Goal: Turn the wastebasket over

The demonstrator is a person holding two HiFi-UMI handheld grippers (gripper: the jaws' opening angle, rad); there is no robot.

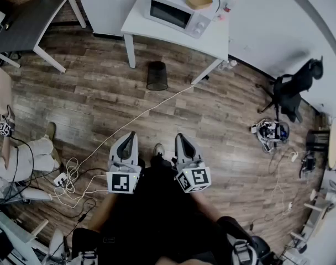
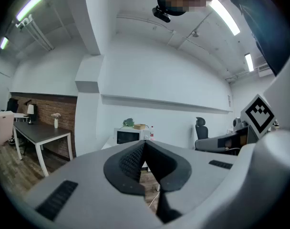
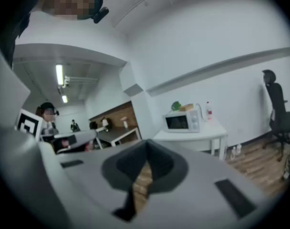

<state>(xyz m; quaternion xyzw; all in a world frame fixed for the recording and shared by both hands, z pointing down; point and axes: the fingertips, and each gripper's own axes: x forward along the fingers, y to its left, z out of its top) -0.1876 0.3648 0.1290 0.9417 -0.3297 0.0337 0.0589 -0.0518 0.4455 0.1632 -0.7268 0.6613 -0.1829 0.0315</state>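
- Head view: wastebasket (image 1: 157,75), black mesh, stands on the wood floor (image 1: 101,98) just beside the front leg of the white bench (image 1: 215,37). It looks upright with the mouth up, though it is too small here to be sure.
- The wastebasket shows in the head view only, well apart from both grippers.
- Left gripper (image 1: 131,137) and right gripper (image 1: 180,138) are side by side at mid-frame, pointing toward the bench.
- Left gripper view: left gripper (image 2: 144,144) has its jaws closed tip to tip, with nothing between them.
- Right gripper view: right gripper (image 3: 146,155) also has its jaws together and empty. A sliver of floor shows through the gap below the tips.
- On the bench: microwave (image 1: 176,12) with a wooden bowl (image 1: 199,0) on top and a red-capped bottle (image 1: 227,5) beside it.
- Left gripper view adds a brick wall (image 2: 49,109), a dark table (image 2: 40,133) and ceiling strip lights (image 2: 224,15). The microwave (image 2: 130,136) sits just above the jaw tips.
- Right gripper view adds the microwave (image 3: 182,121) side-on and an office chair (image 3: 278,109) at the far right.
- White cable (image 1: 135,120) crosses the floor; seen from the head only.
- Writing: each marker cube (image 1: 124,182) carries a black-and-white square pattern. Any print on the microwave is too small to read.
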